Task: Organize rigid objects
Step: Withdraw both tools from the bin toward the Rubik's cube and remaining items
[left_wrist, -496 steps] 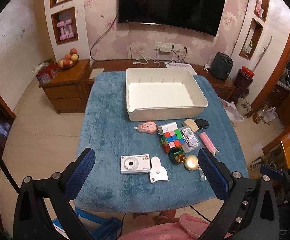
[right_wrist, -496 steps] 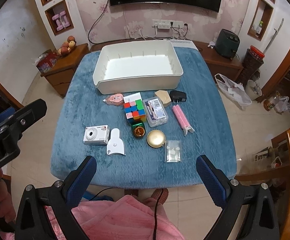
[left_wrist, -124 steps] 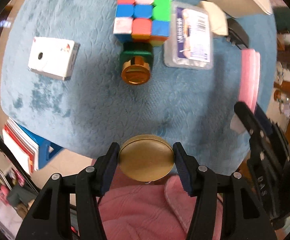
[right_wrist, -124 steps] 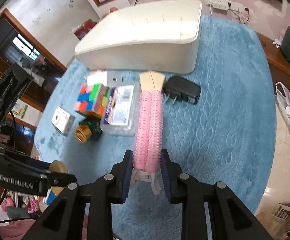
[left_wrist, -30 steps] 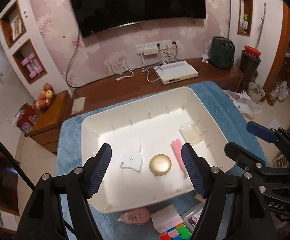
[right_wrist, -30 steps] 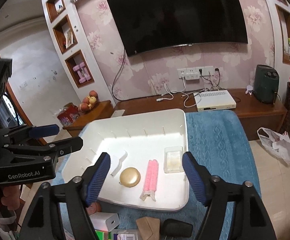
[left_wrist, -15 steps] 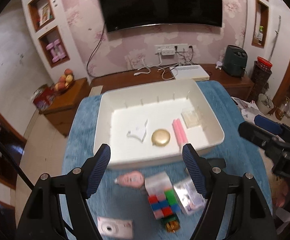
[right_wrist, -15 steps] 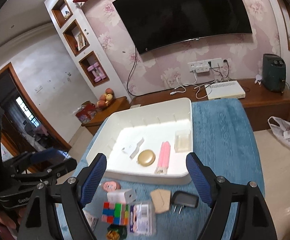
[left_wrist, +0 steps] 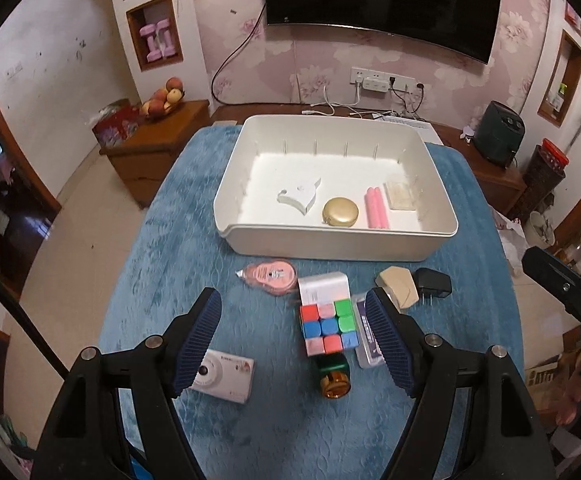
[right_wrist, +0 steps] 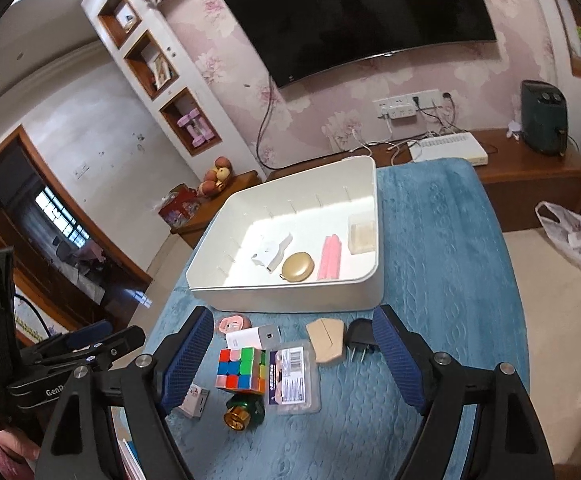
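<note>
- White bin sits ahead of both pairs of fingers on the blue-covered table. It holds a white part, a gold round case, pink rollers and a clear box.
- Left gripper: fingers wide apart, holding nothing. Right gripper: likewise wide and empty.
- Remaining items lie between and just ahead of the fingers: puzzle cube, camera, green-and-gold bottle, labelled clear case, black charger.
- Risk: the cube touches the bottle and the clear case; closing on one may push its neighbours.
- Risk: the bottle lies on its side and may roll.
- Writing: "GenR…" shows on the left gripper body in the right wrist view; the case label is unreadable.
</note>
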{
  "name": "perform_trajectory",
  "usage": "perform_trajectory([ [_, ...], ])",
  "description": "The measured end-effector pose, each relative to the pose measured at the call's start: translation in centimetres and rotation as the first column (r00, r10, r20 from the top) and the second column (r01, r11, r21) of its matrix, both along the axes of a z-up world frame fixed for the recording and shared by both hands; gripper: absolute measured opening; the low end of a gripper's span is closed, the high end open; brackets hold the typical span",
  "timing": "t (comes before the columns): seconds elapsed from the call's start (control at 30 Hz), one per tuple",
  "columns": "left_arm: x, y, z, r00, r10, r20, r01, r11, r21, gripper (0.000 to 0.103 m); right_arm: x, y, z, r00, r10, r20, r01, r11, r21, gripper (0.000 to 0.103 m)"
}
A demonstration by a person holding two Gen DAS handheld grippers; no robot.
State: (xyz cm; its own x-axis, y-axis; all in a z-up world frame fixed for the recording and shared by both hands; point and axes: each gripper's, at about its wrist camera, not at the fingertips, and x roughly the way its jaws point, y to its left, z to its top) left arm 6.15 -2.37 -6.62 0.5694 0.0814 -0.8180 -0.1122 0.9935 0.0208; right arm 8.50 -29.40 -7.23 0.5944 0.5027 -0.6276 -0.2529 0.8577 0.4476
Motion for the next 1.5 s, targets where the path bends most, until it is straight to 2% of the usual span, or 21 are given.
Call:
perform_trajectory([
  [0.17, -0.2, 0.4, -0.7, 0.999, -0.021, -0.031, 0.021, 1.000, 0.014, 0.078, -0.3, -0.5, -0.7, 0.997, -0.057, -0.044, 0.058, 0.998, 0.020, 0.082],
  [0.43, -0.6, 2.3, -1.3, 0.988, -0.128, -0.082, 0.128, 0.992, -0.004, 0.078, -1.4, 0.4, -1.5, 0.979, -0.170, -0.112, 0.176, 0.983, 0.053, 0.082],
  [0.7, -0.8, 5.5, -2.0, 0.961, -0.241, -0.134, 0.246, 0.969, 0.021, 0.078, -3.0, 2.6, -3.7, 0.933, -0.267, -0.242, 0.301, 0.947, 0.114, 0.082],
  [0.87, -0.8, 7.1, -2.8, 0.932, -0.317, -0.174, 0.327, 0.945, 0.027, 0.078, -3.5, 4.1, -5.2, 0.897, -0.321, -0.305, 0.372, 0.919, 0.128, 0.082],
  [1.03, -0.7, 8.3, -3.7, 0.891, -0.404, -0.209, 0.423, 0.905, 0.053, 0.078, -4.5, 5.4, -6.9, 0.850, -0.375, -0.370, 0.449, 0.883, 0.136, 0.082],
  [1.2, -0.6, 9.1, -4.9, 0.833, -0.496, -0.247, 0.525, 0.848, 0.067, 0.078, -5.3, 6.8, -9.1, 0.791, -0.406, -0.457, 0.521, 0.839, 0.156, 0.082],
  [1.37, -0.2, 9.2, -6.5, 0.756, -0.578, -0.307, 0.625, 0.777, 0.076, 0.078, -5.9, 8.2, -10.9, 0.746, -0.418, -0.518, 0.574, 0.799, 0.181, 0.082],
  [1.5, 0.0, 8.9, -7.6, 0.680, -0.645, -0.348, 0.704, 0.707, 0.067, 0.078, -6.2, 9.1, -12.3, 0.714, -0.423, -0.558, 0.607, 0.771, 0.194, 0.082],
])
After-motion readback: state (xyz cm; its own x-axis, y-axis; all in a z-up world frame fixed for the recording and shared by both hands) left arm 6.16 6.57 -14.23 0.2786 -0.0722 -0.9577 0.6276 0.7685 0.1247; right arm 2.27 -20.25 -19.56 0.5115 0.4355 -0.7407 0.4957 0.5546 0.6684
